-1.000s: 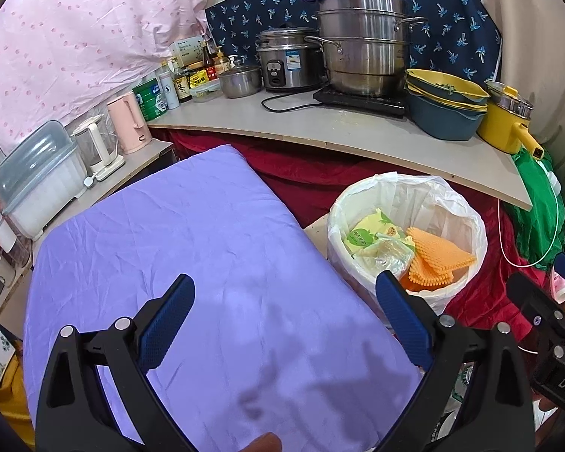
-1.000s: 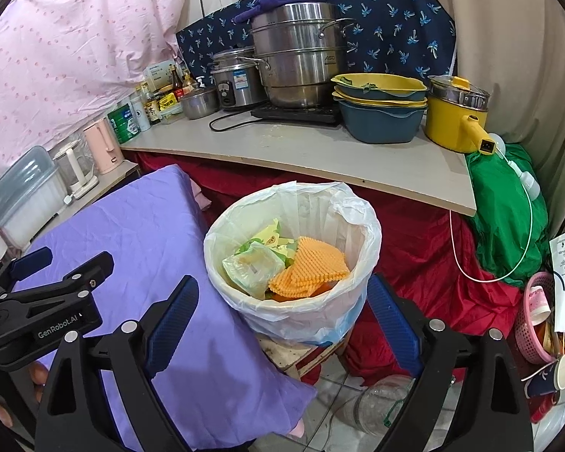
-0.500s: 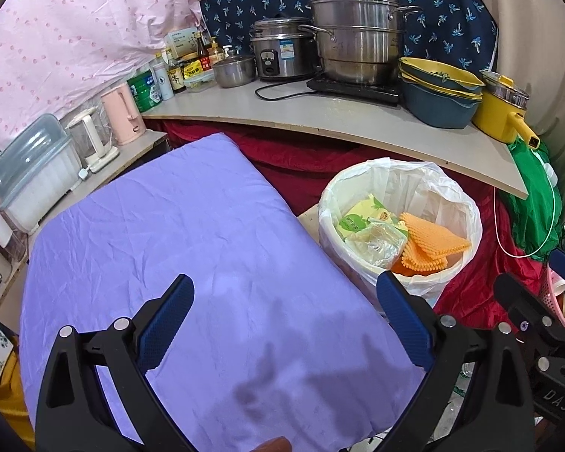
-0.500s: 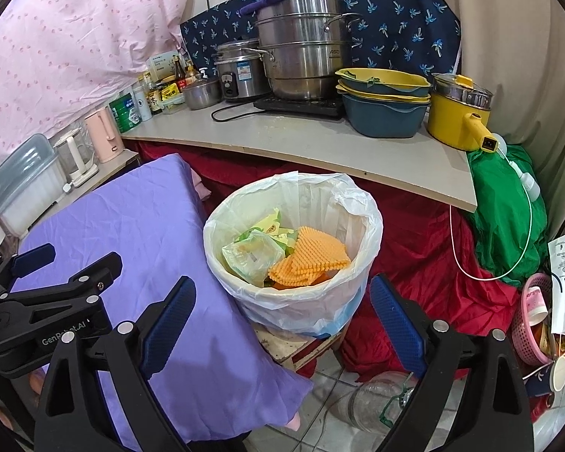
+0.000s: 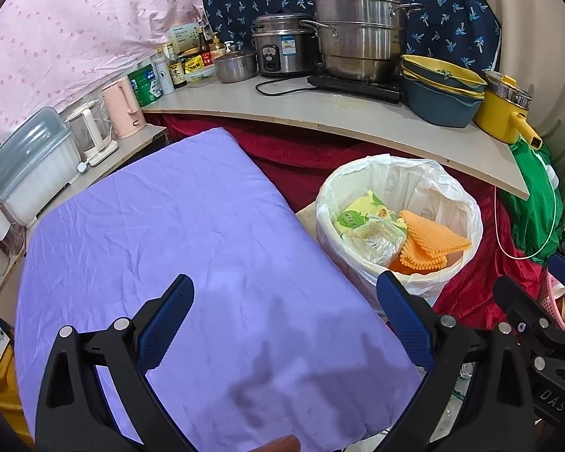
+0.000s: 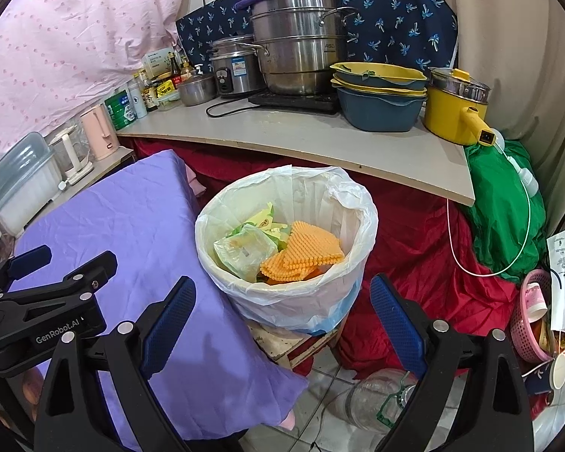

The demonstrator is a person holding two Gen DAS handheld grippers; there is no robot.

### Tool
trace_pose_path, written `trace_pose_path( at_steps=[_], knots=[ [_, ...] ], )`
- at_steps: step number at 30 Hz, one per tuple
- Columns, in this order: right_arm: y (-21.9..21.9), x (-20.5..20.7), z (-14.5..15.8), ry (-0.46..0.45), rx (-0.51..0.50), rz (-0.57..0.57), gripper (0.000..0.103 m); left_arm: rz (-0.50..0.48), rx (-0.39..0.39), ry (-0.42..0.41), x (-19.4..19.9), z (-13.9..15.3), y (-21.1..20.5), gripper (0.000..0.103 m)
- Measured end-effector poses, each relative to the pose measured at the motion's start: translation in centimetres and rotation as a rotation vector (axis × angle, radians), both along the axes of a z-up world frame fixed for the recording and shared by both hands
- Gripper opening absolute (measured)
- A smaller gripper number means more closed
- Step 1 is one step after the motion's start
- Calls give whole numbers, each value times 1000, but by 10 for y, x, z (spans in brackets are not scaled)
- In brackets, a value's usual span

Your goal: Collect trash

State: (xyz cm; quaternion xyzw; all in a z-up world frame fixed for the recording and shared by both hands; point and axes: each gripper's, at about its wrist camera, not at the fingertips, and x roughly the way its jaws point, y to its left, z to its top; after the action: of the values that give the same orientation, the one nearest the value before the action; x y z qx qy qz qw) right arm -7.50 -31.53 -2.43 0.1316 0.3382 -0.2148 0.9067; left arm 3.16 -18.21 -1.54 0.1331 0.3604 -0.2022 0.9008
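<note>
a white-lined trash bin already holding an orange textured mat and green wrappers sits just ahead of the right hand-held gripper, probably placed beside the purple-covered desk for easy dropping. both the right and left hand-held gripper are spread wide, grasping nothing. only the right view shows a clear jar on the floor below.

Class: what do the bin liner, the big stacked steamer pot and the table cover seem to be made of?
Bin liner: thin translucent white plastic film, crinkled and glossy. Steamer pot: shiny metal, probably stainless steel, with mirror-like reflections. Table cover: matte lilac woven fabric, judging by its soft creases.
</note>
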Motion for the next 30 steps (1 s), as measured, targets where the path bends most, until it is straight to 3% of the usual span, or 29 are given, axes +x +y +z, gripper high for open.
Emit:
trace_pose_path(
  at_steps=[30],
  knots=[
    [4,8,-10,15,12,24,90,20,17,30,-2,-8,2,93]
  ],
)
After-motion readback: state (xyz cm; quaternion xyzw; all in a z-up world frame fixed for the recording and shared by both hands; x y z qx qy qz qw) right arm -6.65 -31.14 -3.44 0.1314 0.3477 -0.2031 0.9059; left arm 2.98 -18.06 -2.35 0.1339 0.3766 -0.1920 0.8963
